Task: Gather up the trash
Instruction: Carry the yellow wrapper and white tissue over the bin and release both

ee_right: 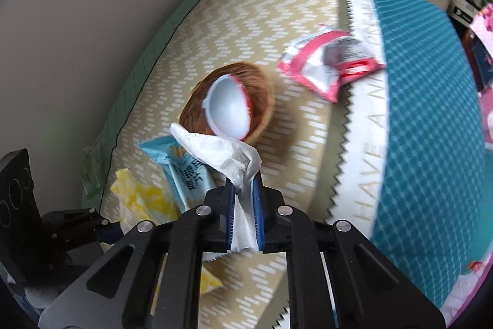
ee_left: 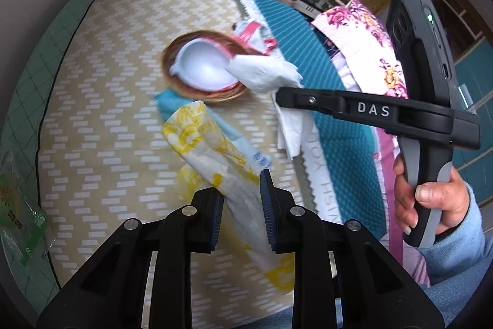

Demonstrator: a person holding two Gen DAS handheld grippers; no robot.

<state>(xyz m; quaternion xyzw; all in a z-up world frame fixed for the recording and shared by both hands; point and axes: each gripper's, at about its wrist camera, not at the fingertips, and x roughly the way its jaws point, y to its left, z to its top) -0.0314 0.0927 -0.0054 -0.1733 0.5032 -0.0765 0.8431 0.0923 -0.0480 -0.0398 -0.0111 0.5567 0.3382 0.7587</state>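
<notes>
Item: crumpled white tissue [ee_right: 228, 156], light, soft, tear-prone; pinched at its trailing end by the right gripper [ee_right: 243, 184], hanging beside the wicker bowl [ee_right: 262, 116] on the mat. Best held by bunched folds. Left gripper [ee_left: 242, 199] clamps the yellow-printed wrapper [ee_left: 209, 150], thin and slippery.

Beige cushion [ee_left: 101, 88] with white zigzag dashes, bordered by a green grid-lined mat [ee_left: 23, 101]. Teal dotted cloth [ee_right: 431, 101] with a white saw-tooth band bearing pale lettering. Brown wooden bowl [ee_right: 262, 95] holding a white cup [ee_right: 226, 110] rimmed in red. White crumpled tissue [ee_right: 222, 153]. Light-blue snack wrapper [ee_right: 181, 172] with dark-blue characters. White-and-yellow patterned wrapper [ee_left: 209, 156]. Pink, red and white foil wrapper [ee_right: 329, 64]. Clear packet [ee_left: 18, 205] printed green. Pink floral fabric [ee_left: 366, 42]. Black grippers, left [ee_left: 242, 205] and right [ee_right: 243, 190], with blue pads [ee_left: 266, 199]. Light-blue fleece sleeve [ee_left: 462, 249].
</notes>
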